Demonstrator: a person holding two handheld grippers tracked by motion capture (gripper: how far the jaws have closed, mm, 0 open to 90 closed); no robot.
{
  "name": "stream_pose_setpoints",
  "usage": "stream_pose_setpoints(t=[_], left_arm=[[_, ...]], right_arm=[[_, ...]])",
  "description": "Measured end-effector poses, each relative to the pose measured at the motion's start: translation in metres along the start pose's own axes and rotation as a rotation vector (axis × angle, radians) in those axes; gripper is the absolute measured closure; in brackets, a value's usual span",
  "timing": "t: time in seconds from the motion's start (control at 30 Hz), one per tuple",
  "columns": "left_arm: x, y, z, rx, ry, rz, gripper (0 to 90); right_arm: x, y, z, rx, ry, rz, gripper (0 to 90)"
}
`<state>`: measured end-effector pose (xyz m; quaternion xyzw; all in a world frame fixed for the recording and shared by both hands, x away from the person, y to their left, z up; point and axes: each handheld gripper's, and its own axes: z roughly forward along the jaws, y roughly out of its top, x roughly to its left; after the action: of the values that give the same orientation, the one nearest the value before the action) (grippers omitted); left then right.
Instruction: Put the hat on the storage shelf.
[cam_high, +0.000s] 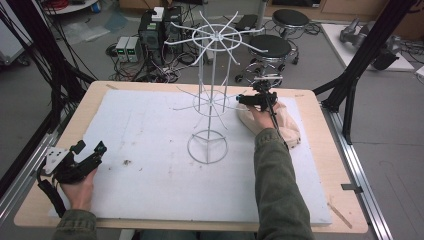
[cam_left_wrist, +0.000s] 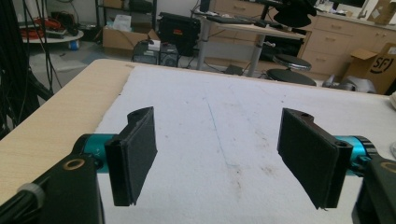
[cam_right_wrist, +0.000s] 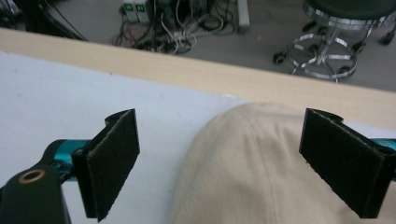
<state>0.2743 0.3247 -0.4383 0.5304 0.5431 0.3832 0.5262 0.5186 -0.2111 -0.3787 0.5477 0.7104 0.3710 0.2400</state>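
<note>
A beige cloth cap (cam_high: 285, 125) lies at the back right of the white mat (cam_high: 150, 150), and fills the lower middle of the right gripper view as a cap (cam_right_wrist: 261, 168). My right gripper (cam_high: 241, 100) hovers just above its far end, jaws open, with nothing between them (cam_right_wrist: 224, 163). A white wire rack (cam_high: 212, 90) with radiating arms stands upright mid-table, left of that gripper. My left gripper (cam_high: 90, 147) rests near the front left corner, open and empty (cam_left_wrist: 219, 158) over bare mat.
The wooden table edge (cam_high: 65, 125) frames the mat. Black frame struts (cam_high: 350, 85) stand at the right and left. Stools (cam_high: 270, 47), computer boxes and cables lie on the floor beyond the far edge.
</note>
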Motion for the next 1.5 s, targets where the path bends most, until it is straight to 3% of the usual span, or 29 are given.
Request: stream_pose_setpoints(t=[0.47,0.6,0.97,1.03,1.1,1.2,1.33,1.5], left_arm=[[0.001,0.0,0.001,0.002,-0.001,0.001,28.3],[0.001,0.0,0.001,0.002,0.0,0.0,28.3],[0.001,0.0,0.002,0.005,-0.001,0.003,28.3],[0.001,-0.001,0.002,0.005,-0.001,0.002,28.3],[0.001,-0.001,0.002,0.005,0.0,0.003,28.3],[0.0,0.0,0.002,0.004,-0.001,0.003,28.3],[0.0,0.0,0.002,0.005,-0.002,0.004,28.3],[0.0,-0.001,0.002,0.006,-0.001,0.006,28.3]], right_arm=[[0.0,-0.015,0.029,0.167,-0.001,0.017,11.2],[0.001,-0.017,0.034,0.179,0.002,0.026,11.2],[0.005,-0.029,0.05,0.286,-0.088,-0.027,11.8],[0.006,-0.03,0.051,0.3,-0.107,-0.04,16.4],[0.006,-0.029,0.05,0.302,-0.125,-0.023,19.6],[0.006,-0.03,0.05,0.308,-0.123,0.005,22.6],[0.007,-0.029,0.049,0.312,-0.118,-0.009,28.2],[0.014,-0.028,0.045,0.314,-0.106,-0.016,47.5]])
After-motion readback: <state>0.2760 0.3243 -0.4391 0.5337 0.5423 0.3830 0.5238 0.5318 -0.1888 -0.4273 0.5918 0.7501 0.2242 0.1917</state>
